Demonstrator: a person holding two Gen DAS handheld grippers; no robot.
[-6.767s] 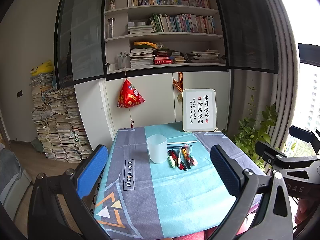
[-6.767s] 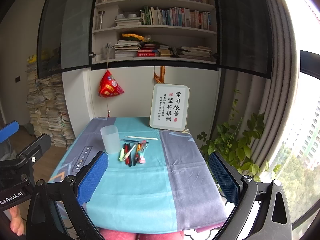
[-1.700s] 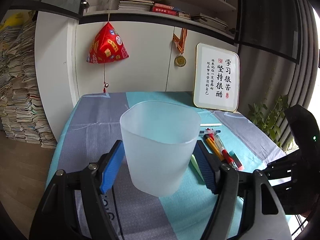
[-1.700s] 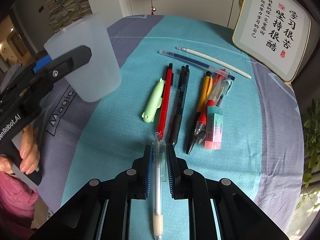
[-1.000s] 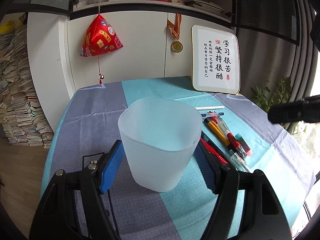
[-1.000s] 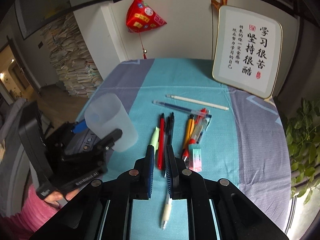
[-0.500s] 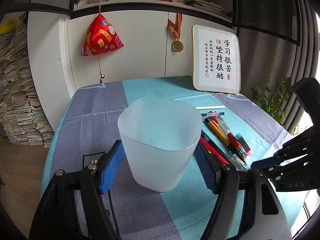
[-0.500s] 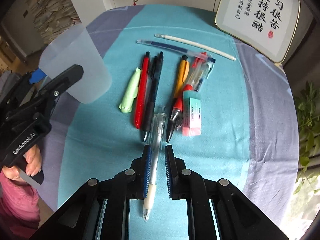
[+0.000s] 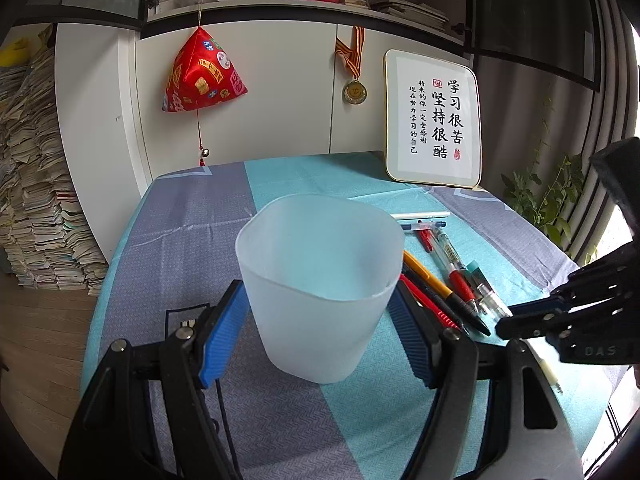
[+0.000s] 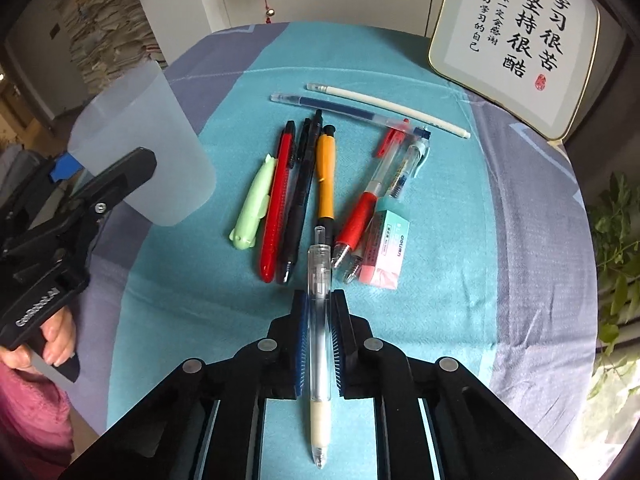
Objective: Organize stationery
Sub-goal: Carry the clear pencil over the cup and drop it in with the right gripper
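Note:
My left gripper [image 9: 320,286] is shut on a frosted plastic cup [image 9: 320,272], which stands upright on the tablecloth; the same cup [image 10: 152,152] sits at the left in the right wrist view. My right gripper [image 10: 319,300] points steeply down over the teal strip. Its jaws are closing on a clear pen [image 10: 319,276], which the blue pads press lengthwise, tip toward the camera. Just beyond lie a green highlighter [image 10: 254,204], a red pen [image 10: 276,208], a black pen [image 10: 300,200], an orange pen [image 10: 325,176], an eraser [image 10: 384,248] and more pens.
A framed calligraphy board [image 10: 516,36] leans at the table's far right. A white pen [image 10: 388,110] and a blue pen [image 10: 344,110] lie across the back. A red ornament [image 9: 202,72] hangs on the cabinet; a plant [image 9: 552,192] stands at the right.
My right gripper has sunk toward the table with the clear pen and tipped further down. The left gripper and the cup have stayed put.

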